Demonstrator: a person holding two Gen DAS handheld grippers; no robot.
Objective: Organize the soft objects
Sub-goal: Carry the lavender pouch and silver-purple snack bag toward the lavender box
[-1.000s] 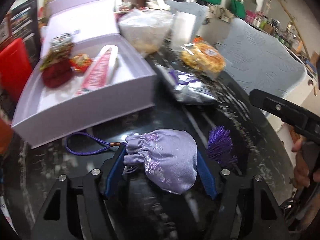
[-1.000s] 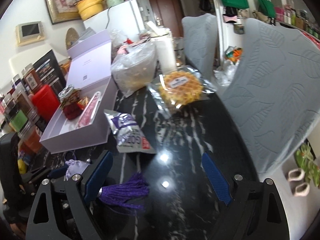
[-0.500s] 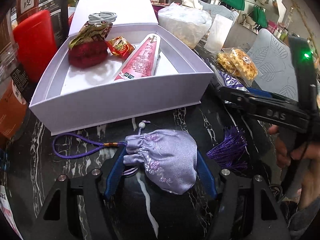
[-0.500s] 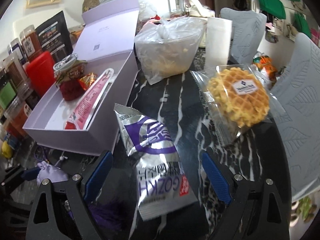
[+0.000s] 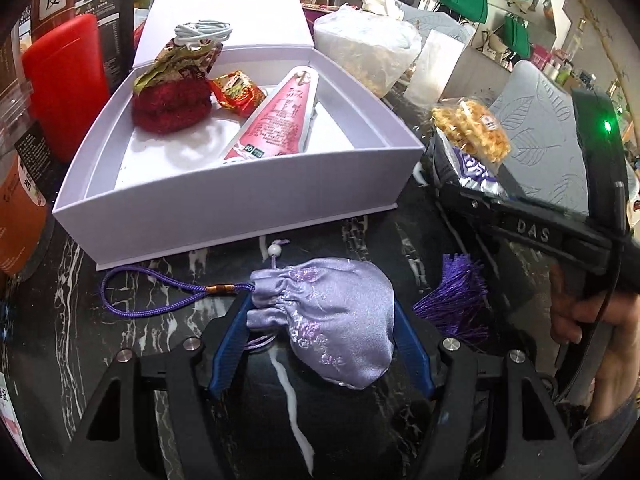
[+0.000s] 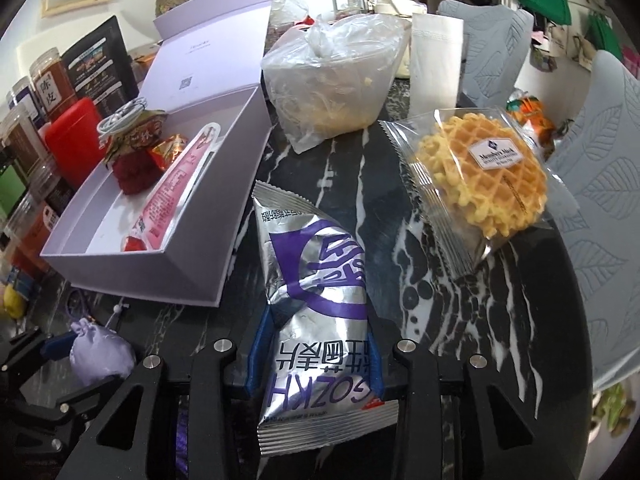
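Left gripper (image 5: 320, 332): blue pads clamped on lilac pouch (image 5: 328, 320), just off near wall of open lilac box (image 5: 240, 196). Pouch neck at 10 o'clock, cord loop trailing to 9, long axis 10-to-4.

Right gripper (image 6: 316, 354): jaws just closed, pads now pinching silver snack packet (image 6: 316, 280) on marble table (image 6: 400, 280). Packet long axis 12-to-6, near end toward gripper.

Risks: packet crushed or foil slipping under squeeze; tassel (image 5: 456, 296) dragging, cord snagging box edge on lift.
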